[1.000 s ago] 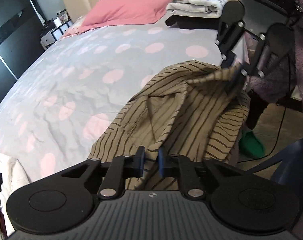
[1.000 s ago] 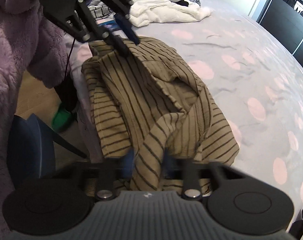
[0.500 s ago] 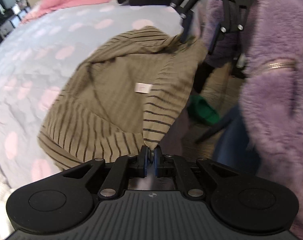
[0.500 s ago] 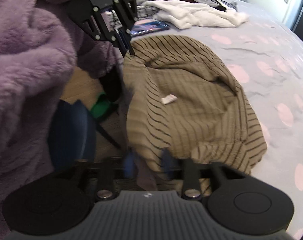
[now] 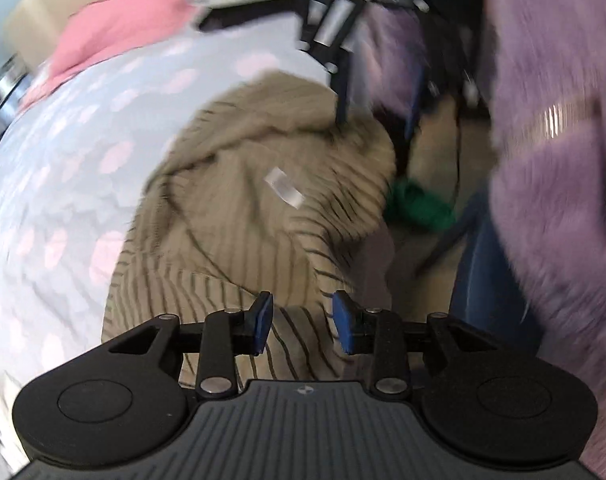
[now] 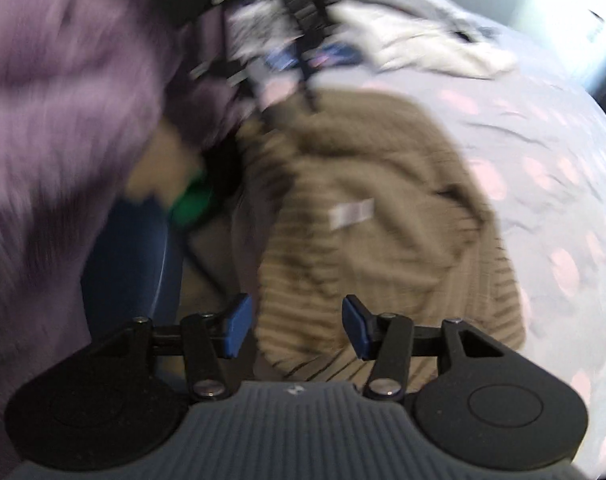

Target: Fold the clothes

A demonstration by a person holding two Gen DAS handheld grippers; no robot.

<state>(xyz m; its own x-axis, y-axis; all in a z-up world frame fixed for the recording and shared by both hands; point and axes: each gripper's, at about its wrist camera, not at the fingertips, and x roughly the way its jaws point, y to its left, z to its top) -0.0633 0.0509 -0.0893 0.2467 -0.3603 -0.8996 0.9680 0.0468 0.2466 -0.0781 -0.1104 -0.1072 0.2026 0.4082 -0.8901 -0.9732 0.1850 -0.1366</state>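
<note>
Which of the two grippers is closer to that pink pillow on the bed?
Right. The right gripper sits at the shirt's end toward the pink pillow; the left gripper is at the opposite end.

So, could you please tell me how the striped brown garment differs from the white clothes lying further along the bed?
The striped brown garment is tan with dark stripes; the white clothes are plain white. The garment lies spread at the bed's edge, its label facing up, just ahead of the open right gripper; the white clothes sit crumpled, further away. Both rest on the spotted bedspread, unfolded.
</note>
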